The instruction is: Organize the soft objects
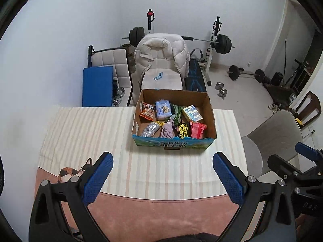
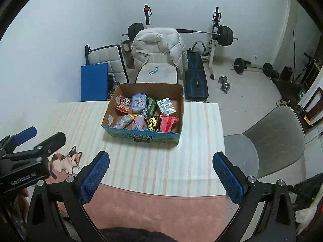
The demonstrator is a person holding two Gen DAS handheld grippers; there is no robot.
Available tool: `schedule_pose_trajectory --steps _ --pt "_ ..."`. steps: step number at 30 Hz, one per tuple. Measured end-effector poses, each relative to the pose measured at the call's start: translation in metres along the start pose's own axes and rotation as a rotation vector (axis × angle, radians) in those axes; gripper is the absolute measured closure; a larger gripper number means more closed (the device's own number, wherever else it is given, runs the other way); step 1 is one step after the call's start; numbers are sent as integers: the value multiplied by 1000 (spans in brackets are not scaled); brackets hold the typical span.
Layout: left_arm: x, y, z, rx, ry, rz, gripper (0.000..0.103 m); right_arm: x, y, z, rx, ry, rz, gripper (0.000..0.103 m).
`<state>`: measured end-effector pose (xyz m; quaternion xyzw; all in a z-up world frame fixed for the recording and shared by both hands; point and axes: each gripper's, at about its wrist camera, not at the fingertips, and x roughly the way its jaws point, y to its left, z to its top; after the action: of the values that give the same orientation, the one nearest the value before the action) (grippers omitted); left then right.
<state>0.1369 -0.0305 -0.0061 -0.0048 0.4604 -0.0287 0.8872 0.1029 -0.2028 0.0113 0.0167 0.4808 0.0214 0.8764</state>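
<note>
Left wrist view looks down over a striped cloth toward a cardboard box sitting at the far middle of the table, its long side running left to right and its open top facing up. Inside lie soft packets: an orange snack bag at the far left, a blue tissue pack beside it, a silver glittery pouch angled along the near left, a mauve cloth bundle in the near middle, and a red packet at the near right. The left gripper hangs over the near part of the cloth, jaws spread wide, holding nothing. In the right wrist view the right gripper is likewise spread wide and bare, well short of the box. Bare striped cloth lies between both grippers and the box's near wall. A grey chair stands just off the table's right edge.
</note>
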Motion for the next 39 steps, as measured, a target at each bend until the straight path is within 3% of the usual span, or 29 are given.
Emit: schedule_pose_trajectory --steps 14,39 --pt "-16 -1 1 -13 -51 17 2 -29 -5 12 18 -91 -57 0" --pt "-22 -7 5 -7 -45 21 2 -41 -9 10 28 -106 -73 0"
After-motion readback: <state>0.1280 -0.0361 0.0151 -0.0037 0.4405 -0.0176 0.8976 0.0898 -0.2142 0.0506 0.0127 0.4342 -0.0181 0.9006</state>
